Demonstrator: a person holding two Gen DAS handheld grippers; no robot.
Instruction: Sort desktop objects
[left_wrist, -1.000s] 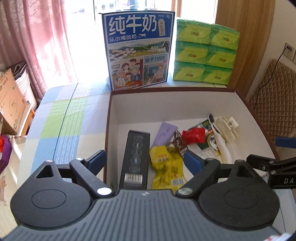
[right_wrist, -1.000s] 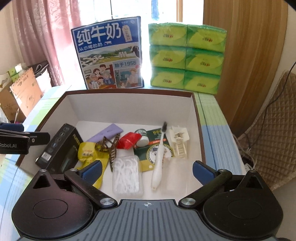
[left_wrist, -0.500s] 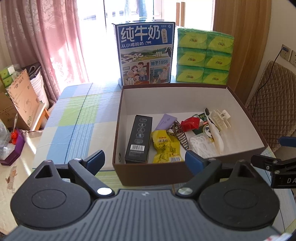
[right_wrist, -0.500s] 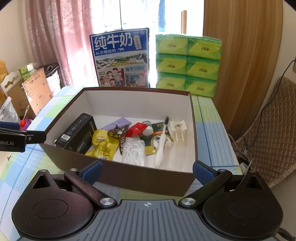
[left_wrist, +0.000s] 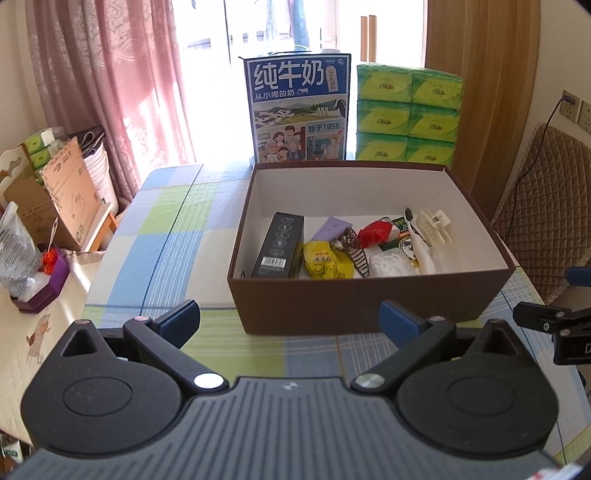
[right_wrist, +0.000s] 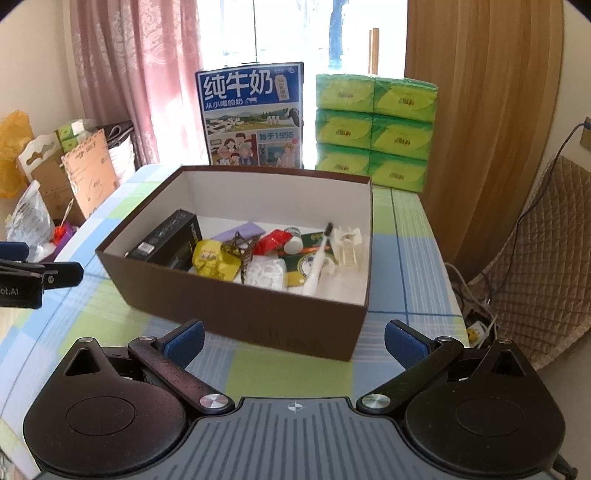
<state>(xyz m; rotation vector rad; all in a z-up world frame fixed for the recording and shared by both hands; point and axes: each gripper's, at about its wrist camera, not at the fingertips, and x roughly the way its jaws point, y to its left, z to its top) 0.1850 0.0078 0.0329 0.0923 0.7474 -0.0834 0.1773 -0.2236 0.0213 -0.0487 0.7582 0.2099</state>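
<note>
While both grippers hang above the near end of the checked tablecloth (left_wrist: 177, 236), neither one touches anything. The left gripper (left_wrist: 290, 319) has its blue-padded fingers spread wide with nothing between them, and it faces the near wall of the brown box (left_wrist: 369, 306) from a little way back. The right gripper (right_wrist: 295, 339) is likewise spread wide and empty, pointing at the box's near right corner; in its view the left gripper's side shows at the left edge.

The box sits on the cloth with the sorted things inside. A black carton (left_wrist: 279, 245) lies along the left side, a yellow snack packet (left_wrist: 325, 260) just beside it, then a dark hair claw (left_wrist: 356, 249), a purple card (left_wrist: 332, 229) behind, a red wrapper (left_wrist: 376, 232), a clear pack of floss picks (left_wrist: 388, 264), a white toothbrush (left_wrist: 421, 247) lying over a green sachet (right_wrist: 314, 254), and a cream hair clip (left_wrist: 436, 227) at the right. Behind the box a blue milk carton (left_wrist: 299, 107) stands upright, with a stack of green tissue packs (left_wrist: 406, 114) next to it.

Compared with a second ago, both grippers have pulled back and risen: then each looked straight down into the box with its fingers over the contents, whereas now the whole box, its outer front wall and a strip of cloth before it are in sight. The finger spread looks unchanged, and the contents lie as they did.
</note>
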